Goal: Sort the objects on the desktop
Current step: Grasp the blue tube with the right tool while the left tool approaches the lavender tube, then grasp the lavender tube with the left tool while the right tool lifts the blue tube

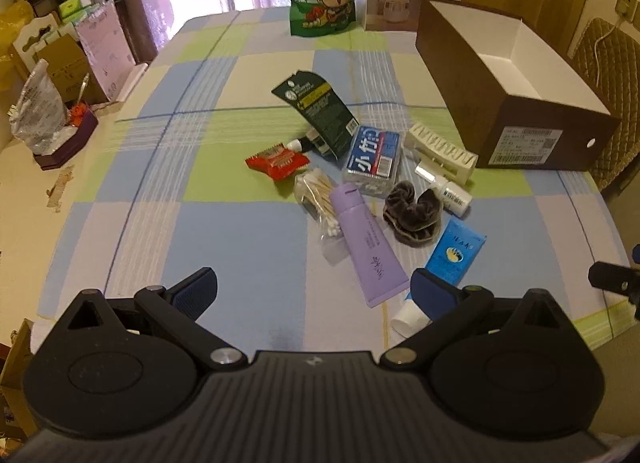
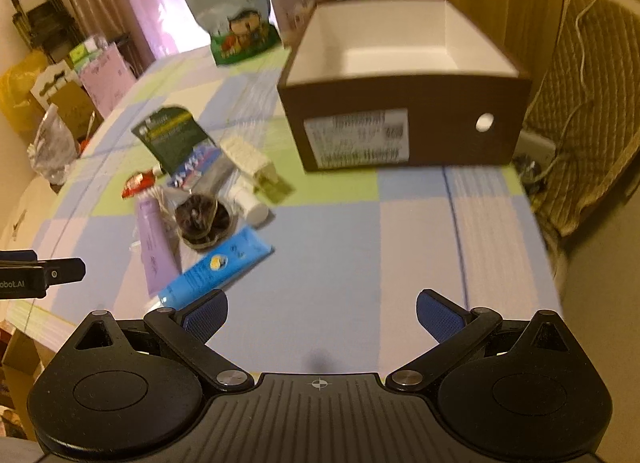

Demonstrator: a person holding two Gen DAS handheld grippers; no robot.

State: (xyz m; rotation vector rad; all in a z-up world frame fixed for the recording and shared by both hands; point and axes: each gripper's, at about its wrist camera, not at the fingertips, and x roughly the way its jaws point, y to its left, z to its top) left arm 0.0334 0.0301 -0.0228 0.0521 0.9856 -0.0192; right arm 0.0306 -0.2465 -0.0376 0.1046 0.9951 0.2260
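Nearest the lens in the left wrist view, the left gripper (image 1: 314,291) hangs with its jaws spread wide and nothing between them, low over the checked cloth (image 1: 248,247). Just ahead of it lies the purple tube (image 1: 366,245), long axis running from cap end far-left to crimped end near-right, the crimp close by the right-hand finger. Beside that finger the blue tube (image 1: 456,253) lies with its white cap toward the camera, partly hidden by the finger. Behind them sit the scrunchie (image 1: 412,215), cotton swabs (image 1: 318,199), a red packet (image 1: 278,161), a floss box (image 1: 372,159), a small white bottle (image 1: 450,191) and a dark green card pack (image 1: 316,115), all bunched together. The open brown box (image 1: 516,83), apparently empty, stands to the right of the pile, well apart from the tubes. The right gripper (image 2: 322,317) is likewise agape and empty; in its blurred view the blue tube (image 2: 218,265) lies ahead to its left and the box (image 2: 404,119) straight ahead. Either tube looks the likely first pick; the left gripper seems nearer the purple one, and would need to turn across its axis.
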